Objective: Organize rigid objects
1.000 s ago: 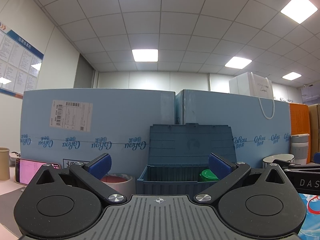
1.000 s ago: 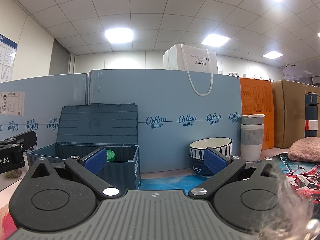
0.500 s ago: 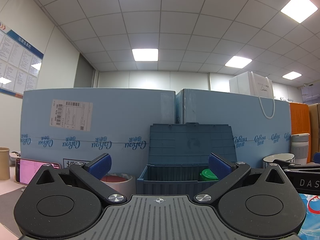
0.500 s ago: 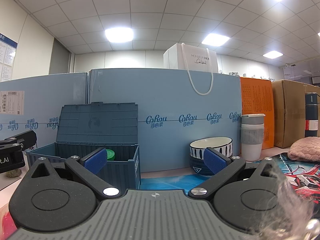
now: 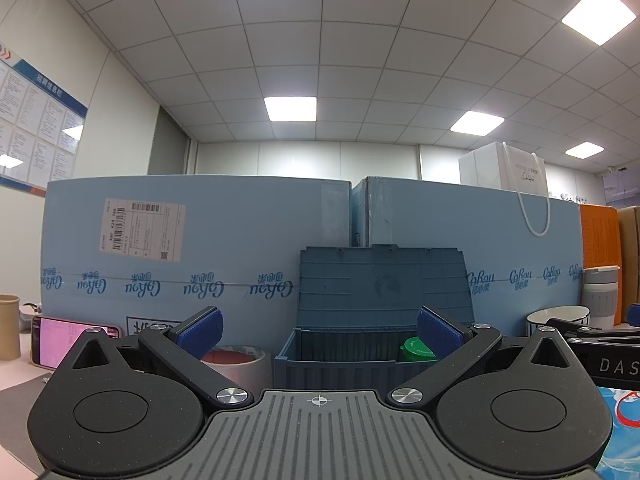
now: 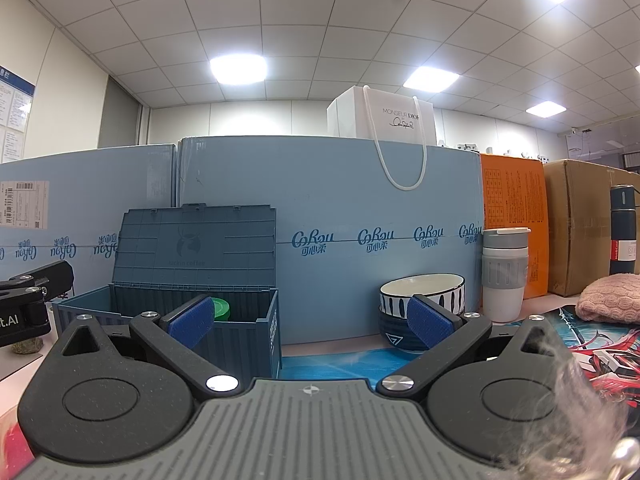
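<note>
A: What does the room look like?

B: An office with a white tiled ceiling (image 5: 320, 40) and lit panel lights (image 5: 290, 109). A notice board (image 5: 36, 128) hangs on the left wall. Big light-blue cartons (image 6: 328, 216) stand along the back of the table, a white gift bag (image 6: 384, 118) on top of them, with an orange box (image 6: 514, 224) and a brown cardboard box (image 6: 580, 224) to their right.

A: And the surface?

B: A pale table (image 5: 16, 380), with a blue printed mat (image 6: 332, 364) under the right side. The dark blue storage box (image 6: 192, 312) stands against the cartons, lid upright, and a green-capped jar (image 6: 219, 308) sits inside at its right end.

A: Anything smaller?

B: Two stacked bowls (image 6: 420, 300) just right of the box, then a grey-and-white tumbler (image 6: 504, 276), a dark flask (image 6: 622, 232) and a pink knitted item (image 6: 612, 298). Left of the box: a tape roll (image 5: 240, 360), a phone (image 5: 60, 340) with a lit pink screen, a tan cup (image 5: 9, 326).

A: The tools?

B: The left gripper (image 5: 318, 330) and right gripper (image 6: 310, 322) both have their fingers spread wide, grasping nothing, low over the table facing the box.
</note>
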The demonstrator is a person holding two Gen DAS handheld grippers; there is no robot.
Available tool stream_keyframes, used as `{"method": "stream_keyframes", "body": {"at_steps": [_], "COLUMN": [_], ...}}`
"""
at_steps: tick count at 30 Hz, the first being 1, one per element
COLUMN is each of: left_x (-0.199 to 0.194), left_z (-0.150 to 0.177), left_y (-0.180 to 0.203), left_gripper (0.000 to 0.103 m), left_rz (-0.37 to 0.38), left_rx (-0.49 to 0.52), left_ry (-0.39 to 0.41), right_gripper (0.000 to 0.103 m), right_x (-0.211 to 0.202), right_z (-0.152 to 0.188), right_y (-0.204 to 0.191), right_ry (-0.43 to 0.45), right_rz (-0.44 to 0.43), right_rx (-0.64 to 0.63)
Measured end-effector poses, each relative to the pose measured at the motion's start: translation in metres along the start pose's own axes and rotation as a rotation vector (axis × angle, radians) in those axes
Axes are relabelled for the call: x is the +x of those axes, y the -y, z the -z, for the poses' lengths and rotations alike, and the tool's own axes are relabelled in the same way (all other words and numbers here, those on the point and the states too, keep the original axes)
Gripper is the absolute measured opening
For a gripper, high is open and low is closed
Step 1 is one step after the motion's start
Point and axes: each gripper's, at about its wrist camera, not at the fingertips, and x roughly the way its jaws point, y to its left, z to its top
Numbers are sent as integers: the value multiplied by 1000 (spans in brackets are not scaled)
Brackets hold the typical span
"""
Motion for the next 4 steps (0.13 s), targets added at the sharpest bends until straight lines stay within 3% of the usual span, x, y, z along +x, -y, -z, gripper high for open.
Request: {"method": "stream_keyframes", "body": {"at_steps": [4], "left_x": [0], "left_z": [0], "left_y": [0], "left_gripper": [103], "left_rz": [0], "left_rx": [0], "left_ry": [0], "right_gripper": [103], "right_x": [0], "right_z": [0], "right_y": [0], "right_ry": [0], "right_rz": [0], "right_rx": [0]}}
